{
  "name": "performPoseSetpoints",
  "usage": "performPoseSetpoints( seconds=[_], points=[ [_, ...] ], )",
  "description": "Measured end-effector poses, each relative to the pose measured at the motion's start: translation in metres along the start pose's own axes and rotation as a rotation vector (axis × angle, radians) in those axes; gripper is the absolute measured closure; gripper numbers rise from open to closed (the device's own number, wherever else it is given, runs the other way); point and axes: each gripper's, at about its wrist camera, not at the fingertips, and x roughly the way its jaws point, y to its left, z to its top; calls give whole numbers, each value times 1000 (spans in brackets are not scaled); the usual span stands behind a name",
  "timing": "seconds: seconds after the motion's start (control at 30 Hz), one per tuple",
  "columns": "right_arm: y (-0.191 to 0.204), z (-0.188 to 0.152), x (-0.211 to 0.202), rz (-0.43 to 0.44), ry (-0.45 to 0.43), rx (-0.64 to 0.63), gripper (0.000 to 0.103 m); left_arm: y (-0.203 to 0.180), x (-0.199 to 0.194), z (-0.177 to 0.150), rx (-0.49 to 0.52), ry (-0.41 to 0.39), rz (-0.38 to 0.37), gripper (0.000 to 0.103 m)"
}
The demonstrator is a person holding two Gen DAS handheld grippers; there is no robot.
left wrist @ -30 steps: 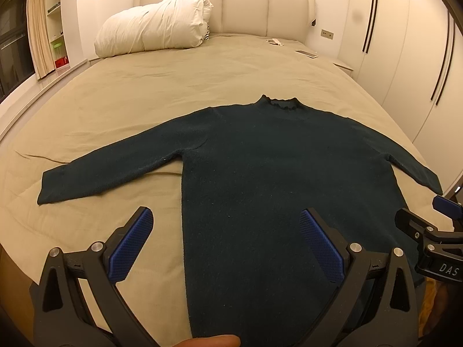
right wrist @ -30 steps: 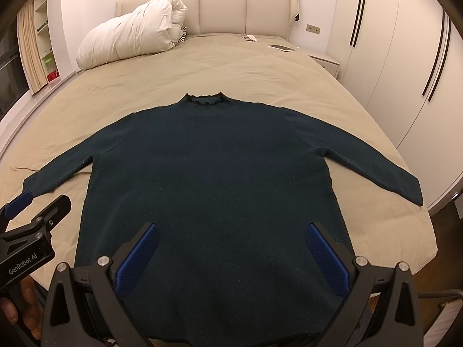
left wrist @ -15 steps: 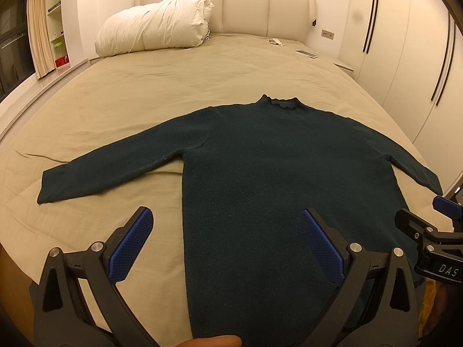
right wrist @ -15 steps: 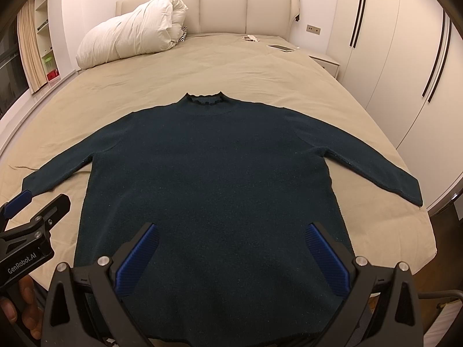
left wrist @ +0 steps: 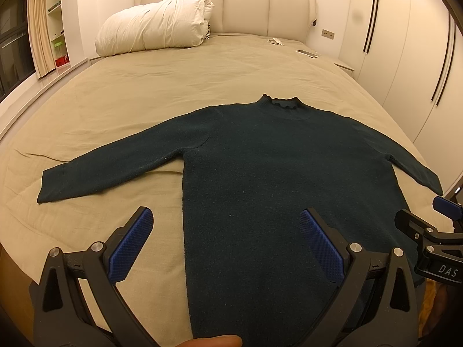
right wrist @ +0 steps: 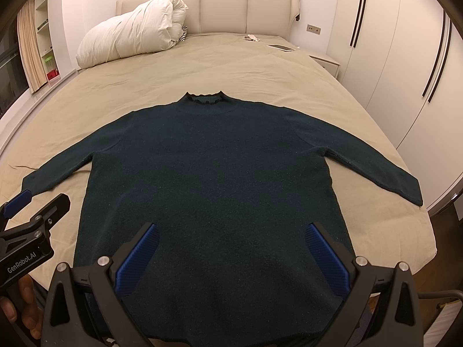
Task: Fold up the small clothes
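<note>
The dark sweater lies flat across the middle of the frame on the bed, sleeves out. Both left tongs and right tongs hover spread, empty. Best pinch each cuff cleanly, folding sleeves inward evenly.

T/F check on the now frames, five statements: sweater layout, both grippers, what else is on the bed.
1. The dark sweater lies flat on the bed with both sleeves spread out. True.
2. The left gripper is shut on the sweater's hem. False: its jaws stand wide apart and hold nothing.
3. The right gripper is open above the lower part of the sweater. True.
4. The sweater's collar points toward the headboard. True.
5. The white duvet is bundled on top of the sweater. False: it sits apart, at the head of the bed.
</note>
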Motion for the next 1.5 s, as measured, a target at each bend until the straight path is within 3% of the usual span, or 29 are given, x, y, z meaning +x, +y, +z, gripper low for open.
performPoseSetpoints(
  seconds=[1.5],
  points=[
    [3, -4, 4, -4, 8, -10, 0, 19, 10, -6, -28, 9, 14, 0]
  ],
)
